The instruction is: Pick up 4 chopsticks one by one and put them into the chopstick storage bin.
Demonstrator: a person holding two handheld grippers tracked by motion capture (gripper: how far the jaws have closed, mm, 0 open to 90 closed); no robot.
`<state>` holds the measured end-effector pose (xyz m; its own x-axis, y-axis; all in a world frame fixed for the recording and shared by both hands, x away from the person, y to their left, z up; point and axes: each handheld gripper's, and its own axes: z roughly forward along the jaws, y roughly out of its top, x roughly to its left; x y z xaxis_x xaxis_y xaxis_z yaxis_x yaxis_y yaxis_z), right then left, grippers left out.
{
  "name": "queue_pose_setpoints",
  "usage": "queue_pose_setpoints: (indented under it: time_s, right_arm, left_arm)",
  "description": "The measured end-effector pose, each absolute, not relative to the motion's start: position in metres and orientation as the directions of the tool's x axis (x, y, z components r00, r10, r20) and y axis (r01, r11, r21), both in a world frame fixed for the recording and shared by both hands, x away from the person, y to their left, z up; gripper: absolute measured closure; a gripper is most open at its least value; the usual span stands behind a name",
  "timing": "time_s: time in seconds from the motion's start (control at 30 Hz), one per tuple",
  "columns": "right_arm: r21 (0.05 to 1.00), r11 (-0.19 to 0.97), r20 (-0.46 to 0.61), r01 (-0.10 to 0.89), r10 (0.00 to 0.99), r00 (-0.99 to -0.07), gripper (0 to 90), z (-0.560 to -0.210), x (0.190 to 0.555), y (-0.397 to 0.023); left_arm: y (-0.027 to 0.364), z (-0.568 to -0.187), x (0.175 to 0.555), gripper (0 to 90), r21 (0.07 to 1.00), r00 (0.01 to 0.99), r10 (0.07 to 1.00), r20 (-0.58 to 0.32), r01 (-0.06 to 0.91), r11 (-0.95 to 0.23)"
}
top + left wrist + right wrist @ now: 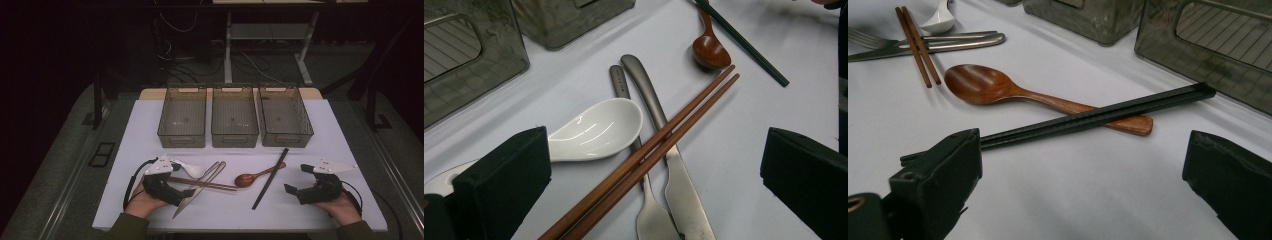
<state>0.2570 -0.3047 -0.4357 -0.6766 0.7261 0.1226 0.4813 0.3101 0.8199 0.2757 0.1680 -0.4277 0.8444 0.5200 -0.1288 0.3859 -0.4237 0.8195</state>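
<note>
Cutlery is lying scattered across the near half of the white table (320, 125). Down at the left, a glossy white ceramic spoon (594, 131) is resting with its smooth rounded bowl just beside a matte steel fork (651, 220) and knife (674, 175), both slim and brushed grey. A pair of reddish-brown wooden chopsticks (659, 145) is lying slantwise across the fork and knife, touching them. Further right, a wooden spoon (998, 86) with a polished oval bowl is showing its grain, and a pair of long, squared black chopsticks (1098, 117) is crossing over its handle.

The left gripper (175, 192) is hovering low over the steel pieces, its blocky black jaws spread wide and holding nothing. The right gripper (300, 182) is sitting near the black chopsticks, its jaws likewise gaping and gripping nothing. Each is being held in a hand, the left hand (142, 202) and the right hand (342, 205), with dark cables trailing back.

At the far side, three translucent smoky plastic bins (235, 117) are standing side by side, rectangular, ribbed at the bottom, with slotted handles.
</note>
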Motion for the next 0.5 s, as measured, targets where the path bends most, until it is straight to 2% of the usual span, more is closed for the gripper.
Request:
queue_pose_setpoints:
  time_s: [0.5]
  right_arm:
    - [0.801,0.296,0.149,0.52,0.744,-0.652,7.3,-0.4291,0.2625,-0.3072]
  left_arm:
    - [0.1691,-0.428,0.2781,0.0,0.822,0.84,0.524,-0.139,0.393,-0.413]
